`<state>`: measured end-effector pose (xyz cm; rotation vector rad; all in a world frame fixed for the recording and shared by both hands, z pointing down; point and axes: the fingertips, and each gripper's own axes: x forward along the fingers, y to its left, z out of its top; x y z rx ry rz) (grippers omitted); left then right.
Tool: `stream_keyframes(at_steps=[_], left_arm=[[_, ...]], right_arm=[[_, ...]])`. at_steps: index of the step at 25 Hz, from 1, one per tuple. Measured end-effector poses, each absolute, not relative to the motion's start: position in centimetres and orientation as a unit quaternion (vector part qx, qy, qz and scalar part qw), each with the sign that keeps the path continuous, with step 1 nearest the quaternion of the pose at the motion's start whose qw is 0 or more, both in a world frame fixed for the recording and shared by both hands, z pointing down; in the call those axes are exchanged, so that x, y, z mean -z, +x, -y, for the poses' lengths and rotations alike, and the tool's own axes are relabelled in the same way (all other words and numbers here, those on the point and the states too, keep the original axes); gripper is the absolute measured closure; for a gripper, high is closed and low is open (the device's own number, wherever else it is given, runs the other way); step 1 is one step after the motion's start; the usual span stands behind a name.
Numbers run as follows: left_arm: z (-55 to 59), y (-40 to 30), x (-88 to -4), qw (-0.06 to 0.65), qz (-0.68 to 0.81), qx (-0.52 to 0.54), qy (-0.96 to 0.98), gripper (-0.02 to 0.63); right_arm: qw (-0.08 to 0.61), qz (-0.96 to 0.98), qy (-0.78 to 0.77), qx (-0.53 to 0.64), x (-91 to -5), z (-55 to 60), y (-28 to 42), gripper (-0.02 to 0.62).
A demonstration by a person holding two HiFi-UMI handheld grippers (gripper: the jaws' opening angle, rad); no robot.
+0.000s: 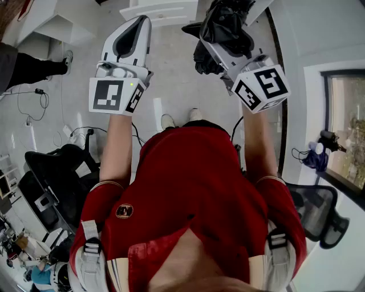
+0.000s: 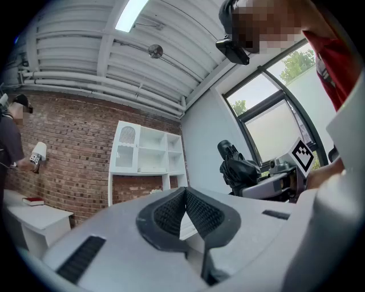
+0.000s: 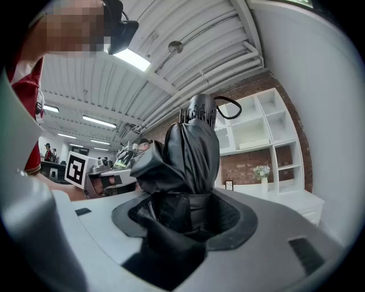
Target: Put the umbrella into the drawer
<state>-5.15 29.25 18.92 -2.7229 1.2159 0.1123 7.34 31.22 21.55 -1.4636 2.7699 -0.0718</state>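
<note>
The folded black fabric umbrella (image 3: 191,154) is held at one o'clock between the wide-set jaws of the right gripper (image 3: 188,219). The left gripper (image 2: 185,211) is closed on nothing. Loose folds could be snagged on entry.

In the right gripper view, the lower end of the folded black fabric umbrella (image 3: 191,154) sinks out of sight between the jaws of the right claw (image 3: 185,217). In the head view, the umbrella hides those jaws and runs off the top edge. A white cabinet (image 1: 159,10) is cut by the same edge; whether it has a drawer cannot be told. At the left edge, a bystander shows only as a dark trouser leg (image 1: 25,68).
</note>
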Motion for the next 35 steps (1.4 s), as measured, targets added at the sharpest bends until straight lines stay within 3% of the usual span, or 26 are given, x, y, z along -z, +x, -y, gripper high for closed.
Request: stream_keyframes(at_steps=[11,22,35], left_arm=[[-28.3,-4.8,-19.2,0.08,-0.427,-0.033,-0.9,0.598],[-25.8,0.9,-20.0,0.083,-0.452,-0.013,-0.888,0.598],[-14.5,-1.9,-20.3,0.086,-0.464,-0.031,-0.881,0.598]], right_arm=[[0.009,-0.891,-0.452,0.033,-22.4,-30.6,8.7,0.347],[0.007,-0.886,-0.46,0.05,-23.7,-27.2,17.3,0.347],[-0.012,-0.882,-0.47,0.029,-23.3,-15.3,16.0,0.347]])
